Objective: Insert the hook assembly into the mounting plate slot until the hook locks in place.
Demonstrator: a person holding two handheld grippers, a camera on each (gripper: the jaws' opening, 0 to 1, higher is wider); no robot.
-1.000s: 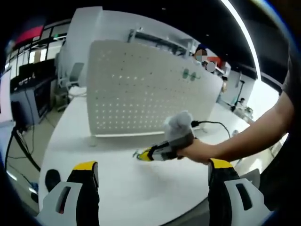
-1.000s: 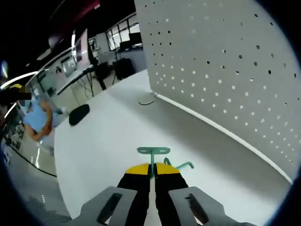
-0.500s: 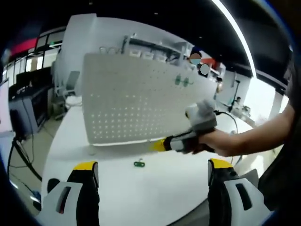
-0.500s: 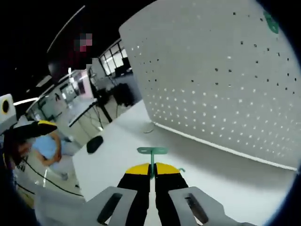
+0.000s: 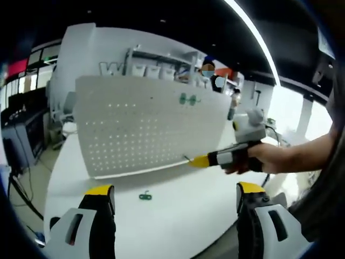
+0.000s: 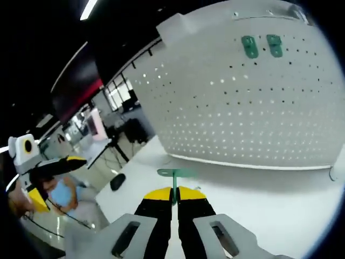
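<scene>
One green hook (image 6: 174, 174) sits pinched at the right hand-held gripper (image 6: 173, 197) tips.

no legible text anywhere

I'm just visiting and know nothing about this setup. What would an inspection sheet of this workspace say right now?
Surface: white table, mostly bare.
Job's things: upright white pegboard with two green hooks mounted near its top; one green hook clamped in the right hand-held gripper; a spare green hook lying on the table.
Clutter: dark oval object near the table edge.
Grippers: left hand-held gripper open, holding nothing.
Cables: nothing seen.
Surroundings: office with desks, shelving, people.
</scene>
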